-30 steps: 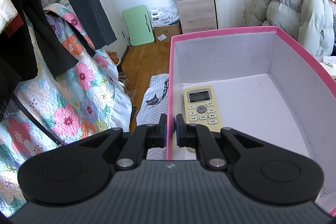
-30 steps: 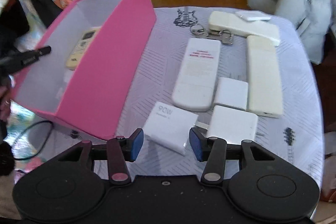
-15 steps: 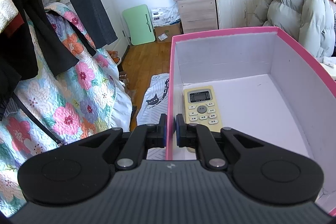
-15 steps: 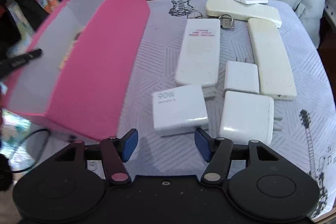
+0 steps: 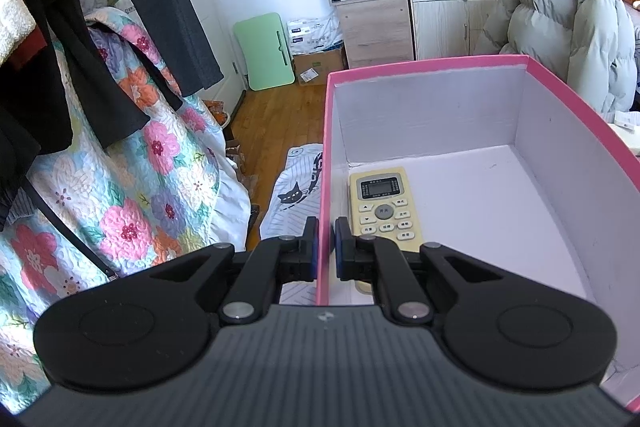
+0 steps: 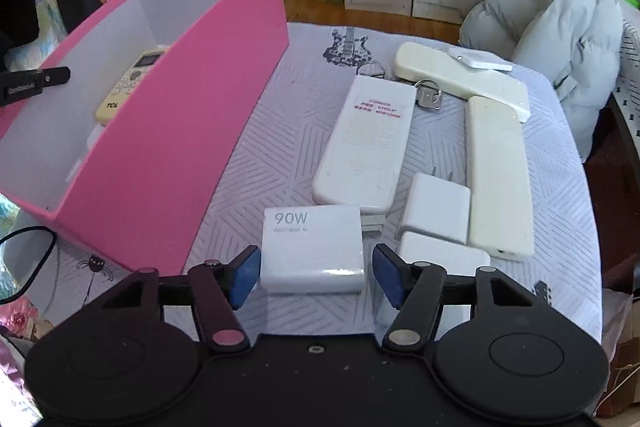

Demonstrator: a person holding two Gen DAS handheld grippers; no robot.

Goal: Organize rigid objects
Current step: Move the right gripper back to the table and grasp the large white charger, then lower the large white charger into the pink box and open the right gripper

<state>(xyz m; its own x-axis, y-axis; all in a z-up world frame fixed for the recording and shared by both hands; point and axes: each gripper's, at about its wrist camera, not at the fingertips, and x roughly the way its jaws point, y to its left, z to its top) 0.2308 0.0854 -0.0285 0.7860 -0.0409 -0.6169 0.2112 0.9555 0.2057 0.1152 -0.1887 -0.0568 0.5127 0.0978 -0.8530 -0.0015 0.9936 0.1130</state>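
Looking along my right gripper, I see the white 90W charger lying flat on the table cloth, between the two blue pads, which stand apart on each side and do not touch it. Just beside it, to the right, lie two more white adapters and three long white remotes, with keys near their far ends. To the left stands the pink box; inside it a yellowish remote lies close to the left wall. My left gripper is clamped on that wall of the box, one finger inside and one outside.
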